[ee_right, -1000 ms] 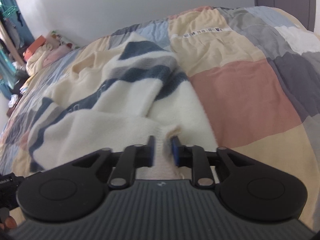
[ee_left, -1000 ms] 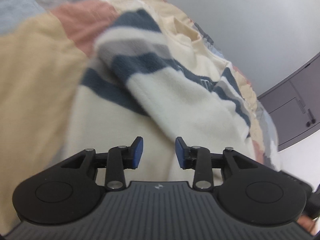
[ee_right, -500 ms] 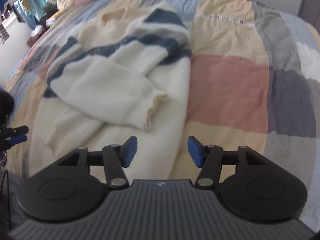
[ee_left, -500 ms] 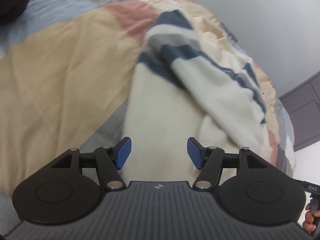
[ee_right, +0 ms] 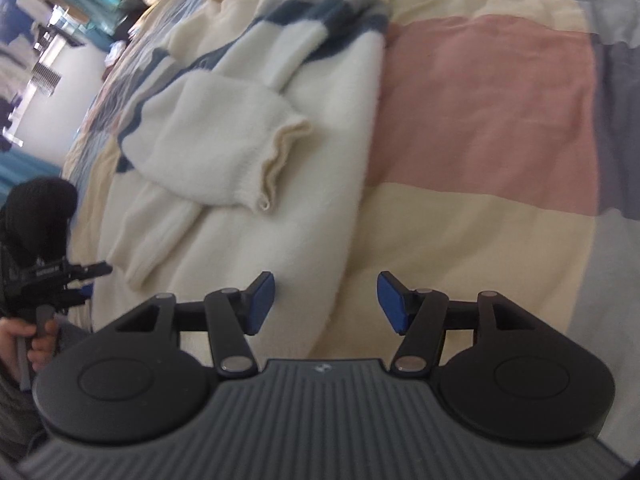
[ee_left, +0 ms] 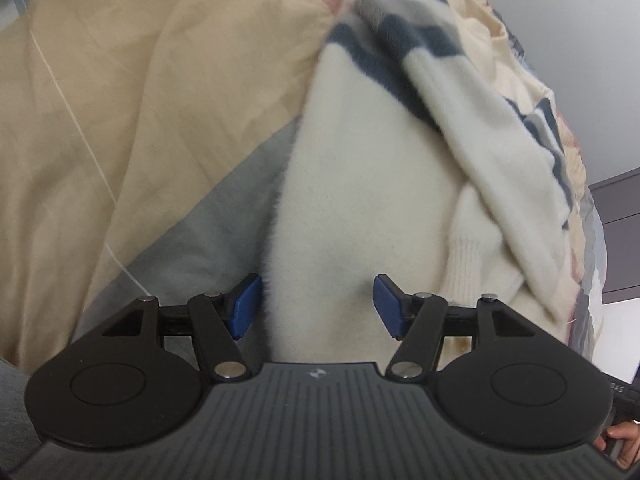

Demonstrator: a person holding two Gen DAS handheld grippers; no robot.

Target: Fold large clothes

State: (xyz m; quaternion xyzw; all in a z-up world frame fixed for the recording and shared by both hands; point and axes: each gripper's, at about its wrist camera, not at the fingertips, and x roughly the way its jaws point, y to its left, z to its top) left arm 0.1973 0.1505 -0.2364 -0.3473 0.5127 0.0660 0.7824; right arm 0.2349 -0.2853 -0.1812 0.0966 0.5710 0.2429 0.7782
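We see a quilted patchwork bedspread [ee_right: 480, 92] in tan, pink, cream and grey blocks filling both views. On it lies a fuzzy cream sweater [ee_left: 352, 208] with navy and grey stripes, sleeves folded across its body; a ribbed cuff [ee_right: 280, 160] sits at centre in the right view. The left gripper [ee_left: 316, 306] has its blue pads wide apart, having just opened, over the sweater's lower left edge without pinching it. The right gripper [ee_right: 326, 302] has likewise just opened wide over the hem's right edge. The upper-left background in the right view is blurred.
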